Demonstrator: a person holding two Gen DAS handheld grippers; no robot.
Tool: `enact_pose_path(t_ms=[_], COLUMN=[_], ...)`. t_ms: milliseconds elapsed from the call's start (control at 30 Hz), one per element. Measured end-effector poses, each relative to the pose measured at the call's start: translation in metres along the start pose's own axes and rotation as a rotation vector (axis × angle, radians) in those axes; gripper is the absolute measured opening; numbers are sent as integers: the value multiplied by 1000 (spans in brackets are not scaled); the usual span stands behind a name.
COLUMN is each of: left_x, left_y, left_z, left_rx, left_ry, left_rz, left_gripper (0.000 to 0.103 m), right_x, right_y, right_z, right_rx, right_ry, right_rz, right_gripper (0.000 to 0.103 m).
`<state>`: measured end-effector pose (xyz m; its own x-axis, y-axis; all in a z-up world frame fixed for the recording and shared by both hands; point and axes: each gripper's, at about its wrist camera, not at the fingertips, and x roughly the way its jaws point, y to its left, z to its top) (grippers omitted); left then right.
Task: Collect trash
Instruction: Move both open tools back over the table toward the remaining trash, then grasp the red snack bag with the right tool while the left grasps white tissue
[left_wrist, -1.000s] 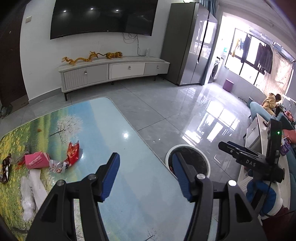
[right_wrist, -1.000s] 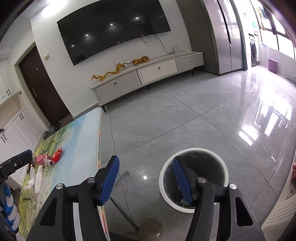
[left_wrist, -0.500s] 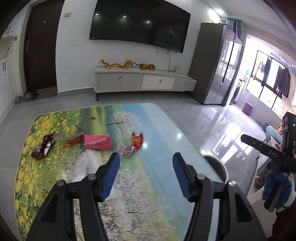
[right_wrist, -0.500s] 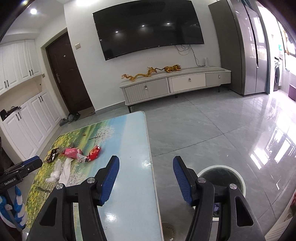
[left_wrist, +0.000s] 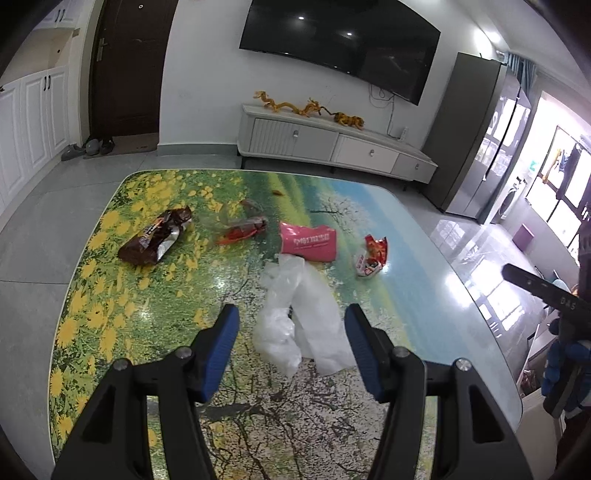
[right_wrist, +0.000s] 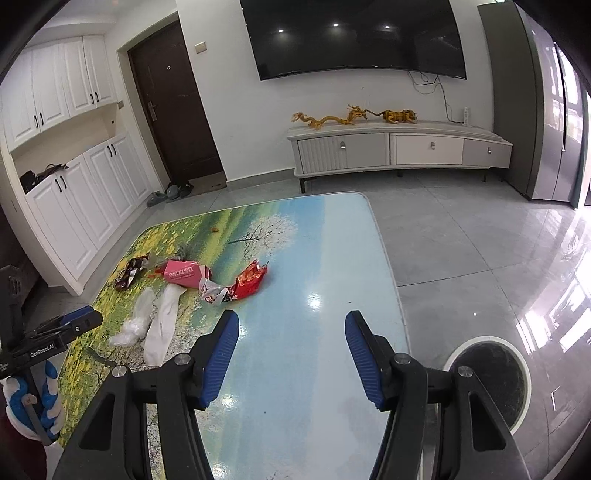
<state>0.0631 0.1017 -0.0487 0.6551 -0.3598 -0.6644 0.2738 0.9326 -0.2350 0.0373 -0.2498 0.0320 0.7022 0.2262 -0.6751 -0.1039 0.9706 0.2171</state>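
Plastic bag (left_wrist: 299, 314) ahead of left tool (left_wrist: 291, 349)

The table (left_wrist: 424, 266) top is glossy and smooth. The bags (left_wrist: 303, 317) are thin clear plastic, the brown wrapper (left_wrist: 155, 238) shiny foil. The floor (right_wrist: 480, 236) tiles are polished.

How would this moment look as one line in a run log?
left gripper: open, empty, facing clear plastic bag | right gripper: open, empty, over table | bin: on floor

Wall television (right_wrist: 362, 37) above a low cabinet (right_wrist: 399, 147) with golden dragon figurines (right_wrist: 328, 119); dark door (right_wrist: 173, 103).
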Motion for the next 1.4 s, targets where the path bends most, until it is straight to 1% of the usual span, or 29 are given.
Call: enact_pose_path(t_ms=[133,267,367,467,533,600,633,667,767,900,933,967,1000,1033,1067,1100,1167,1400], left_x=[11,39,62,80,84,87,89,91,97,98,98,99,99,99,99,99,97,77], left_y=[-16,-31,-34,-31,-30,-31,-30,-30,-31,-36,-36,-36,-36,-36,-35,-34,-35,-40], left_z=[0,1,0,-1,0,1,0,0,-4,-6,-6,-7,-7,-7,-7,-7,-7,-6], left_rx=[30,44,19,-8,-5,-5,-5,0,21,58,66,71,69,66,62,58,56,19], left_ry=[17,70,111,139,127,128,129,130,150,135,134,132,134,134,137,139,136,124], left_rz=[-102,-113,-91,-39,-14,-12,-9,-2,10,32,34,35,29,21,8,-4,-19,-89], left_gripper=[57,57,57,56,56,56,54,49,42,39,32,23,20,15,8,6,3,2], right_x=[25,47,63,79,89,101,107,113,132,150,153,156,159,161,163,164,166,152], right_y=[7,12,15,17,17,19,19,20,22,30,32,34,36,37,38,38,38,33], right_z=[3,8,13,21,25,28,29,30,33,33,33,33,32,31,30,29,25,16], right_rx=[-14,-29,-44,-43,-38,-40,-41,-39,-32,-59,-67,-74,-82,-87,-89,-92,-102,-119], right_ry=[40,69,85,99,109,123,130,137,156,174,177,179,183,187,189,194,200,173], right_rz=[24,41,54,75,92,103,106,110,117,115,114,115,115,112,110,109,97,92], right_gripper=[58,58,58,58,58,58,58,58,58,58,58,51,44,43,38,32,28,21])
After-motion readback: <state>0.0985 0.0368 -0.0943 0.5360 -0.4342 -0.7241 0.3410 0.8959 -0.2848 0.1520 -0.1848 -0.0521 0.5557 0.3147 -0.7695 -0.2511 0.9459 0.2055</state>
